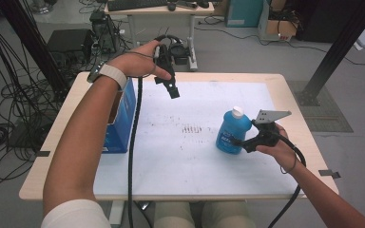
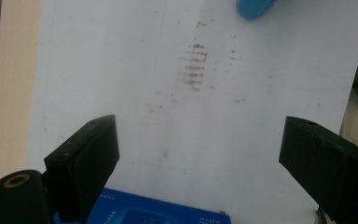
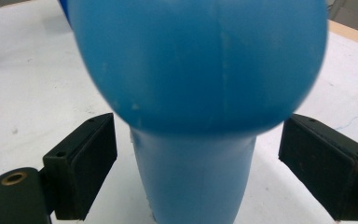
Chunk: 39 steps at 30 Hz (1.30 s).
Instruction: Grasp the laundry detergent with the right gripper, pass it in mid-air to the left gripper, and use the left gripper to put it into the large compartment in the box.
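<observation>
Right now the right gripper (image 1: 241,141) is reaching in level around the blue bottle (image 1: 233,130), which is standing upright on the white mat (image 1: 185,156) toward the right side of the table (image 1: 285,90). Seen along its own jaws, the bottle (image 3: 196,93) is sitting between them at its narrower part, below the bulge, with a gap showing on each side, so the pads are open and not yet pressing. To grip well, the hand should be centring the bottle between the jaws so both pads meet it together; a one-sided touch would likely be pushing the bottle over or sliding it across the mat. Closing on the narrow part looks sound, since the bulge above should be keeping it from slipping down. The left gripper (image 1: 171,83) is hanging open and empty above the far left of the mat, beside the blue box (image 1: 123,118), well apart from the bottle.
</observation>
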{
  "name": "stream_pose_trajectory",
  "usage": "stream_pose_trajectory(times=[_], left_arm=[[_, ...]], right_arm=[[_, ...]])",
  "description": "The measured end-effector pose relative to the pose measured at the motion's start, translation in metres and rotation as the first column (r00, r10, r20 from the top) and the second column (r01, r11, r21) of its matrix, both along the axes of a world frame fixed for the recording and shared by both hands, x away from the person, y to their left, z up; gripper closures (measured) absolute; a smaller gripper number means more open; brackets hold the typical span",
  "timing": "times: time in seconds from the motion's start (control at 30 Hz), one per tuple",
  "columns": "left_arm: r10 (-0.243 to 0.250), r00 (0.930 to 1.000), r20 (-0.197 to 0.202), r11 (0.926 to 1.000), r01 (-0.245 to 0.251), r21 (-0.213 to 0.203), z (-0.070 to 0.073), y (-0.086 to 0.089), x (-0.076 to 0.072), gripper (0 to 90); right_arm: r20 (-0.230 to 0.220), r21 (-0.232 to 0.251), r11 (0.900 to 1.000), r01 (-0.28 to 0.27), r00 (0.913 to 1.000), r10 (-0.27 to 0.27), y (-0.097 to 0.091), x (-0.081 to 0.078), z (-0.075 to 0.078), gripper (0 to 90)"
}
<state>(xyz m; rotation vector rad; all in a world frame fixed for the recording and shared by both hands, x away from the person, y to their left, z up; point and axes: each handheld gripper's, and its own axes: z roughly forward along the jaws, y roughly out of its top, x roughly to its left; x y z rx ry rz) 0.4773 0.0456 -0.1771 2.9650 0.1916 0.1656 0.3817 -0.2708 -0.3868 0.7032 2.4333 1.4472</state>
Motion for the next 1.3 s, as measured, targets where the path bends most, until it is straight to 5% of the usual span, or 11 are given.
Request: stream_pose_trajectory(times=[1.3], left_arm=[[0.002,0.9999,-0.013,1.0000,-0.002,0.004,-0.003,0.001,0.002,12.8]], right_arm=[[0.024,0.051,0.9984,-0.023,0.9995,0.022,0.008,0.003,-0.012,32.7]])
